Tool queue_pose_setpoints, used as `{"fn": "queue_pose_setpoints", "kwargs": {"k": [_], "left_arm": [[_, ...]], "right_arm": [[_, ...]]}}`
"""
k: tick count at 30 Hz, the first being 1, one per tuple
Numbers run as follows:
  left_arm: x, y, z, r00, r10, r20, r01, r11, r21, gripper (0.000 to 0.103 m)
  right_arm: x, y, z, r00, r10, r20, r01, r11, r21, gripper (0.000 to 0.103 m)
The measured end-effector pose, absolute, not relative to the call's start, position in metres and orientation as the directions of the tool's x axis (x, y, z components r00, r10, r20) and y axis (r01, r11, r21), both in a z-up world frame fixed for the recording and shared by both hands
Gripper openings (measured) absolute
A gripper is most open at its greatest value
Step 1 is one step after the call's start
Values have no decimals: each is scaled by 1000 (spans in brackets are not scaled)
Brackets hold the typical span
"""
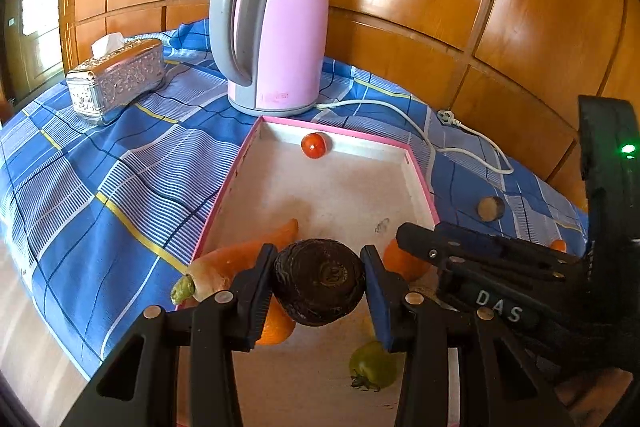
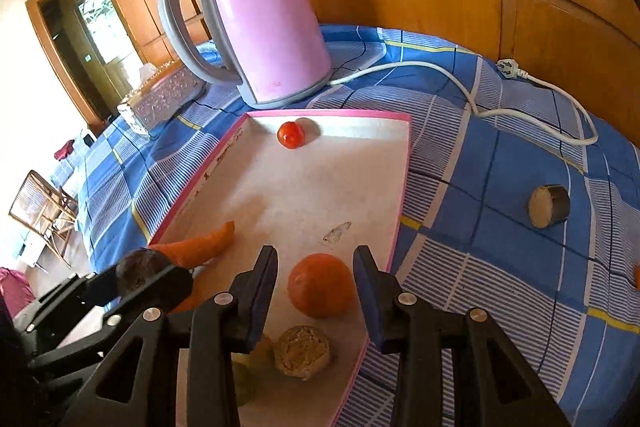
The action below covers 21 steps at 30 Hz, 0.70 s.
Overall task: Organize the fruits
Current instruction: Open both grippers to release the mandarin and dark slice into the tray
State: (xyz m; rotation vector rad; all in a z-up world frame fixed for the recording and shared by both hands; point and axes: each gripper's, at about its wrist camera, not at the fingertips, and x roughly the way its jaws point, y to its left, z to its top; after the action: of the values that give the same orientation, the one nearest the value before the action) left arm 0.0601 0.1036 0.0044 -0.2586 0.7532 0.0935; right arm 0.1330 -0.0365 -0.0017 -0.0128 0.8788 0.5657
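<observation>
The left gripper (image 1: 319, 281) fingers clamp a dark beet (image 1: 320, 281) above the pink-rimmed tray (image 1: 340, 195), ready for setting down, while the right gripper (image 2: 316, 285) fingers stand apart around an orange (image 2: 321, 285).

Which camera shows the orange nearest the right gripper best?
The right wrist view: the orange lies whole in the tray between the right gripper's open fingers. The left wrist view shows only a sliver behind a finger.
</observation>
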Motion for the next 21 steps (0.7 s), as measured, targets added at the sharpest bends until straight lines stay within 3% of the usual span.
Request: {"fn": "queue_pose_setpoints", "kwargs": {"k": [21], "left_arm": [[58,89,8,721,-9,-692,-163,970,-183,44]], "right_arm": [[102,-71,10,600,409,-688,-397,898,188,40]]}}
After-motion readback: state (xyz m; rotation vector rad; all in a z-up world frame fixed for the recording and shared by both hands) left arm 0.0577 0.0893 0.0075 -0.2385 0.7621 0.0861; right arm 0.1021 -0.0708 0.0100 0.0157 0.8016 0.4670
